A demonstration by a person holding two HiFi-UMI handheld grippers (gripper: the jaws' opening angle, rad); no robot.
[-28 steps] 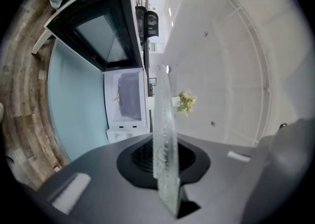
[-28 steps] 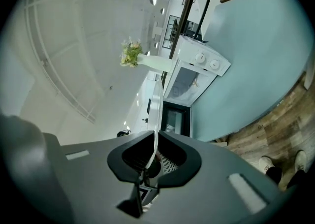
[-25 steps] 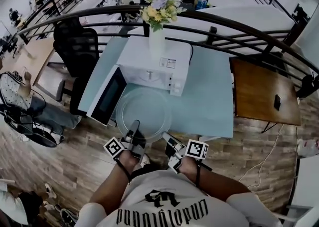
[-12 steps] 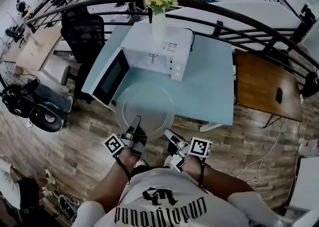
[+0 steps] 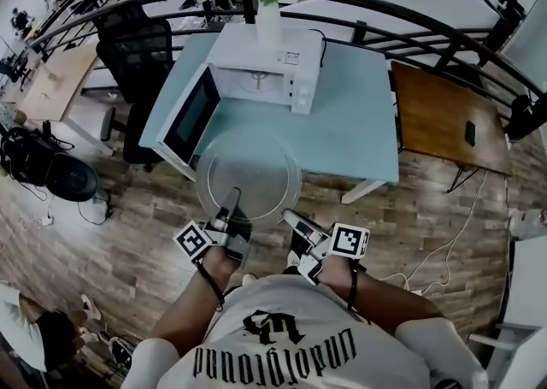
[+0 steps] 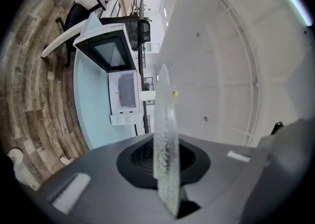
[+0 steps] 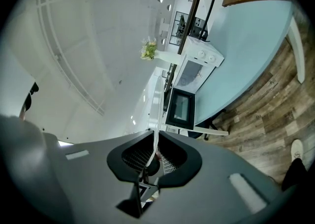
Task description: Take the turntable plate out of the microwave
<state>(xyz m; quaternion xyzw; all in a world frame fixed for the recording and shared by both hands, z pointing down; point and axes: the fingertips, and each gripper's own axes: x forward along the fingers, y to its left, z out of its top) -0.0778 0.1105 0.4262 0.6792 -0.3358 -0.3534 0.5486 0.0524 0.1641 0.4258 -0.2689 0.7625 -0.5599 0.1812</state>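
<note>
At edge of blue table [image 5: 359, 122], above wood floor [image 5: 128, 242] | left tool [image 5: 232, 199] pinches turntable plate [image 5: 248, 165]; right tool [image 5: 288, 217] likewise

A light blue table [image 5: 359, 122] stands on a wooden floor [image 5: 128, 242]. A black office chair [image 5: 132, 62] is at its left, a brown desk [image 5: 436, 105] with a phone [image 5: 470, 132] at its right.

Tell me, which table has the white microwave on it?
The pale blue table bears the white microwave; the brown wooden table to its right does not.
</note>
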